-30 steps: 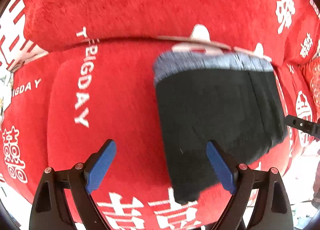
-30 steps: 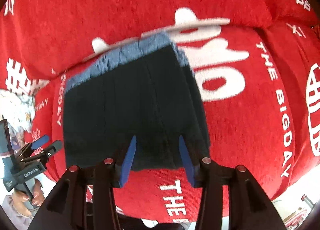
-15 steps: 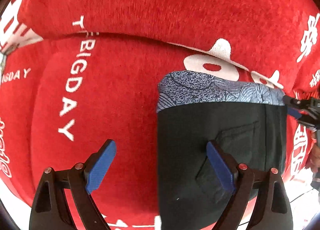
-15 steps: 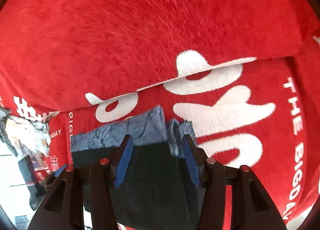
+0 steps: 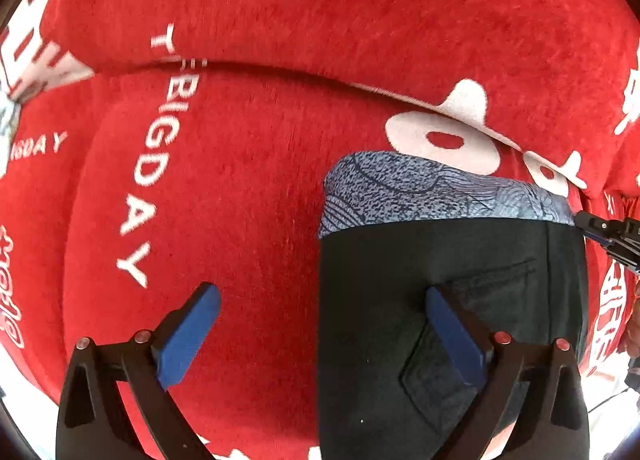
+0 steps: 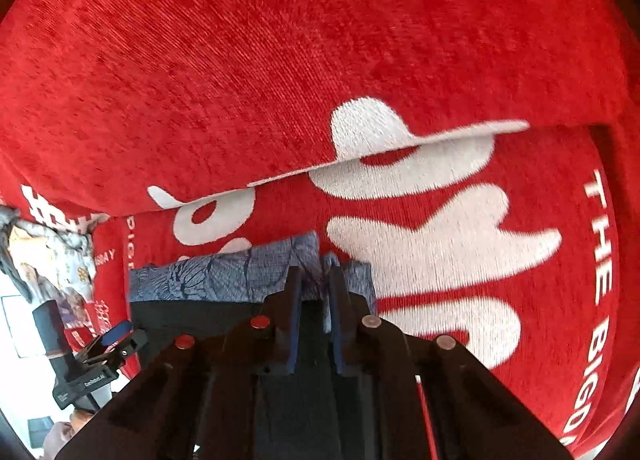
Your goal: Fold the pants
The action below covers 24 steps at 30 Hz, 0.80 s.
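Observation:
Black pants (image 5: 380, 280) with a blue-grey patterned waistband (image 5: 420, 196) lie flat on the red sofa seat, a back pocket facing up. My left gripper (image 5: 320, 324) hovers over their left edge and its jaws are opening: the right pad is above the black cloth, the left pad above the red seat, neither pressing. My right gripper (image 6: 316, 276) is closing at the waistband's right corner, and a bunch of the blue-grey cloth (image 6: 208, 280) is pinched between its pads. Each gripper shows in the other's view: right gripper (image 5: 600, 228), left gripper (image 6: 116, 336).
The red sofa cover (image 5: 240, 200) carries white lettering and large white characters. The back cushion (image 6: 320, 60) rises just beyond the waistband. A cluttered patch of paper and cloth (image 6: 52, 260) lies off the seat's left end. A person's hand (image 6: 60, 436) holds the left gripper.
The pants came down from a tilted hang to lie flat on the seat. My right gripper moved up to the waistband and closed on it. My left gripper's jaws widened a little.

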Each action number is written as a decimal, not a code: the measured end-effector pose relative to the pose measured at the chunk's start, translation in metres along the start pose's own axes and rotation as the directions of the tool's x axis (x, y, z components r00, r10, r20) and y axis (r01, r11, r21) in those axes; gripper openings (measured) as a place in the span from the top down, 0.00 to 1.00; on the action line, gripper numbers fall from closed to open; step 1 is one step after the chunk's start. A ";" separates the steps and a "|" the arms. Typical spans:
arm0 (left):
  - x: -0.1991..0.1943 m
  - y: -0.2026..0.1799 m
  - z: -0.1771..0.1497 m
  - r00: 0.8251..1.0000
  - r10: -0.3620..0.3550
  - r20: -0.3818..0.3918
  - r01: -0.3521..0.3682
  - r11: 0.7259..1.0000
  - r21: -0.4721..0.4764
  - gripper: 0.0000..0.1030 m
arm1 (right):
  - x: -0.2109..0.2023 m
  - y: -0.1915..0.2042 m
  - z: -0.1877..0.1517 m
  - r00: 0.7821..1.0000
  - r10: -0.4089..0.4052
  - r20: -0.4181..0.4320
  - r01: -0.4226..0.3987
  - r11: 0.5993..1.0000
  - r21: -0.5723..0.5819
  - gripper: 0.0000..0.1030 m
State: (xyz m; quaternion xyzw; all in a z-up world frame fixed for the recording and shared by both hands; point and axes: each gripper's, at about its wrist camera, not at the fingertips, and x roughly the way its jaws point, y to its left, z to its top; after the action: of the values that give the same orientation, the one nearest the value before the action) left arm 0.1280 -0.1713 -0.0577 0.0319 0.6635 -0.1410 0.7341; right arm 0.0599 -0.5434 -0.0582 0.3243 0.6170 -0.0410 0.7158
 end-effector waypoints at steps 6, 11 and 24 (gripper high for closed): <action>-0.006 -0.004 -0.007 0.999 0.003 -0.035 -0.002 0.999 0.047 0.00 | -0.024 -0.012 -0.044 0.999 -0.029 0.022 0.028 0.999 0.042 0.84; 0.000 -0.015 -0.018 0.997 -0.017 -0.080 0.024 0.995 0.094 0.00 | -0.035 -0.017 -0.076 0.999 -0.038 0.020 0.037 0.997 0.066 0.49; -0.002 -0.010 -0.030 0.985 -0.116 -0.129 0.127 0.989 0.077 0.00 | -0.025 -0.006 -0.088 1.000 0.004 0.011 -0.004 1.000 0.029 0.25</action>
State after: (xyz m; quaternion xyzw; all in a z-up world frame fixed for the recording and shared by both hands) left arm 0.0960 -0.1735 -0.0576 0.0311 0.7019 -0.2112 0.6795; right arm -0.0237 -0.5115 -0.0409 0.3354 0.6117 -0.0503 0.7147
